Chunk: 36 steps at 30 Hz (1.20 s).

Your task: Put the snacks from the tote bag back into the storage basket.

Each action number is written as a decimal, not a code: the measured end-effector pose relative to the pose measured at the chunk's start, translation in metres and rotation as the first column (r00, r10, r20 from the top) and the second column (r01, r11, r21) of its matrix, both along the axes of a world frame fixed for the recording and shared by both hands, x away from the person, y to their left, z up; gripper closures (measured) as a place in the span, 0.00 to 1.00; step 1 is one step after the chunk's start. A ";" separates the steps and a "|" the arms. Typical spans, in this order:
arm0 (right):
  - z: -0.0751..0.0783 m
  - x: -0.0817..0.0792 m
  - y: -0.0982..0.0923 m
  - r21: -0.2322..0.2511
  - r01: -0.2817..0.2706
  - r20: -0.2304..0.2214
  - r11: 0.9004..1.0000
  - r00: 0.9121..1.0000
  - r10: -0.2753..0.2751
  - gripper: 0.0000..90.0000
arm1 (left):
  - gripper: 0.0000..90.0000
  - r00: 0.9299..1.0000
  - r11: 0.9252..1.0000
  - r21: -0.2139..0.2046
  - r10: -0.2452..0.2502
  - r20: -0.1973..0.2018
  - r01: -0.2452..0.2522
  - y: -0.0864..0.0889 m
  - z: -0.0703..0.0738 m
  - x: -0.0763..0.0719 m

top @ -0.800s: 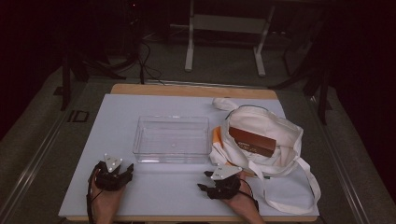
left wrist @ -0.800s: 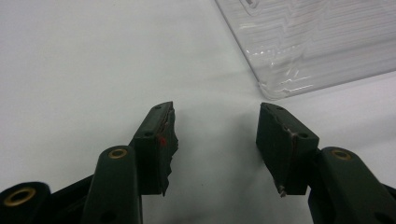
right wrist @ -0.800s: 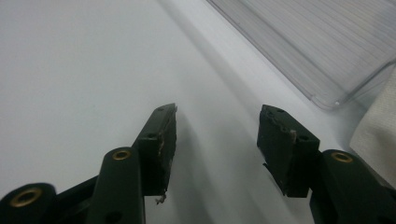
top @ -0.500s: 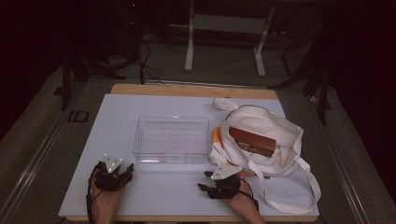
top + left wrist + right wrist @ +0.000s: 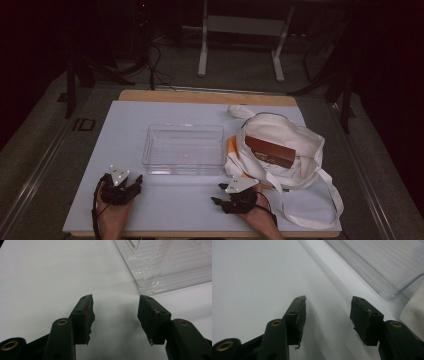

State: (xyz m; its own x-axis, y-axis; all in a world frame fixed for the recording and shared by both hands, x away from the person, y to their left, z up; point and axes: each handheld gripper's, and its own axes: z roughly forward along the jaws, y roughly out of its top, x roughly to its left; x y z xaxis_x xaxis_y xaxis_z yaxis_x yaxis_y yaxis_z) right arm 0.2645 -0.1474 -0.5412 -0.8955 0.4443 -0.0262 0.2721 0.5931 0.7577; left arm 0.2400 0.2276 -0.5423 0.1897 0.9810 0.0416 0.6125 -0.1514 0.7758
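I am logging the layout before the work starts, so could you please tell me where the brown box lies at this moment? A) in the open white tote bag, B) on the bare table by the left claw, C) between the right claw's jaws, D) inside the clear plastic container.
A: the brown box lies in the mouth of the white tote bag, to the right of the clear container.
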 end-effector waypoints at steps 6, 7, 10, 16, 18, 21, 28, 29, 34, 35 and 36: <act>0.000 0.001 0.000 0.003 -0.004 -0.006 1.000 1.000 0.004 0.52 | 0.51 1.000 1.000 -0.007 0.001 0.003 -0.001 0.001 0.000 0.000; 0.000 0.001 0.000 0.001 -0.006 -0.004 1.000 1.000 0.006 0.52 | 0.51 1.000 1.000 -0.006 0.001 0.002 -0.001 0.001 0.000 0.000; 0.001 0.000 0.000 -0.002 -0.006 -0.004 1.000 1.000 0.006 0.52 | 0.51 1.000 1.000 -0.008 0.002 0.005 -0.002 0.001 0.000 0.000; 0.005 -0.001 0.000 0.002 -0.012 -0.004 1.000 1.000 0.012 0.52 | 0.51 1.000 1.000 -0.013 0.004 0.008 -0.003 0.001 0.000 -0.001; 0.006 -0.001 -0.001 0.003 -0.012 -0.001 1.000 1.000 0.012 0.52 | 0.51 1.000 1.000 -0.015 0.004 0.009 -0.004 0.002 0.000 -0.001; 0.009 -0.001 -0.002 0.002 -0.011 0.000 1.000 1.000 0.011 0.52 | 0.52 1.000 1.000 -0.017 0.005 0.009 -0.005 0.002 0.000 -0.001; 0.011 -0.003 -0.001 -0.020 -0.001 -0.006 1.000 1.000 0.001 0.52 | 0.52 1.000 1.000 -0.019 0.004 0.011 -0.004 0.002 0.001 -0.001; 0.012 -0.003 -0.001 -0.019 -0.003 -0.003 1.000 1.000 0.003 0.52 | 0.52 1.000 1.000 -0.020 0.003 0.010 -0.003 0.002 0.001 -0.001; 0.019 -0.006 0.000 -0.017 -0.009 -0.010 1.000 1.000 0.008 0.52 | 0.52 1.000 1.000 -0.019 0.003 0.010 -0.003 0.002 0.001 -0.001; 0.021 -0.007 -0.001 -0.020 -0.011 -0.006 1.000 1.000 0.011 0.52 | 0.52 1.000 1.000 -0.019 0.003 0.010 -0.003 0.002 0.001 -0.001; 0.021 -0.007 -0.001 -0.020 -0.011 -0.006 1.000 1.000 0.011 0.52 | 0.52 1.000 1.000 -0.019 0.003 0.010 -0.003 0.002 0.001 -0.001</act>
State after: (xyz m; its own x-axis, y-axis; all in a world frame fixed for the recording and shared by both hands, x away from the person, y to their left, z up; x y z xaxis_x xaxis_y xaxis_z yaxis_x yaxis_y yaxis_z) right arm 0.2580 -0.1480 -0.5199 -0.9006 0.4336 -0.0291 0.2701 0.6110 0.7441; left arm 0.2390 0.2298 -0.5418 0.1862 0.9822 0.0252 0.6049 -0.1348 0.7848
